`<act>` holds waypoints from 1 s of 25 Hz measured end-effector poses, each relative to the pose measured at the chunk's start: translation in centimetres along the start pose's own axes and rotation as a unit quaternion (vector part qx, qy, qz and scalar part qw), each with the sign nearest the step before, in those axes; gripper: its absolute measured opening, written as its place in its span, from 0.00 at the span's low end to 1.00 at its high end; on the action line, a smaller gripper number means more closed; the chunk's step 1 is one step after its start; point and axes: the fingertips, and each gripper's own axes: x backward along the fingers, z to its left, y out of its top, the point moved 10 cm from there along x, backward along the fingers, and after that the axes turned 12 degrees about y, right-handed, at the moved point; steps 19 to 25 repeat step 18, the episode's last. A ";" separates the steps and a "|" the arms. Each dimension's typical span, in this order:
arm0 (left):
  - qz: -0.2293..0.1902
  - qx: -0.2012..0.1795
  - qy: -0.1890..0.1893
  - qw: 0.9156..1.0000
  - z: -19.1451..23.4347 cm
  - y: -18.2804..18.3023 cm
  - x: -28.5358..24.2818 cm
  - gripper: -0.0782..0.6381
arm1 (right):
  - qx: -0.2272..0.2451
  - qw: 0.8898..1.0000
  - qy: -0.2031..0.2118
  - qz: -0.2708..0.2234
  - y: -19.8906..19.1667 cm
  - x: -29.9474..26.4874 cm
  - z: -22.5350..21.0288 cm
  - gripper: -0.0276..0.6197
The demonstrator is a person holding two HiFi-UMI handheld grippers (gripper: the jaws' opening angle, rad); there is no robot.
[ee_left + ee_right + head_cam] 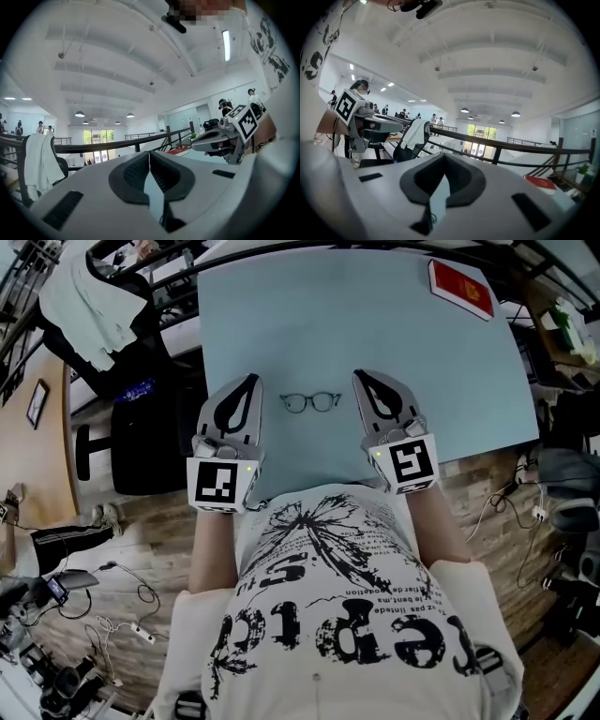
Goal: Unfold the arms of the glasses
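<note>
Glasses (312,402) lie on the pale blue surface (394,324) close to its near edge, lenses side by side, between the two claws and touching neither. The left claw (249,382) sits just to their left and the right claw (360,376) just to their right. Each has its jaws pressed together with nothing between them, and both point out across the room, not down at the frame. The arms are too thin to make out in the head view, so I cannot tell whether they are folded behind the lenses. By my reading the unfolding is not yet begun and the step in hand is the approach. The next move likely calls for both claws to tip down and part their jaws. One would steady the frame front, and the other would catch an arm's tip and swing it gently outward, since the thin frame could skid on the smooth surface.
</note>
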 end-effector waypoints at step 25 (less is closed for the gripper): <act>0.001 0.011 0.012 1.000 -0.2 -0.4 -0.9 0.14 | -0.005 1.000 0.003 -0.014 0.0 -1.0 -0.6 0.05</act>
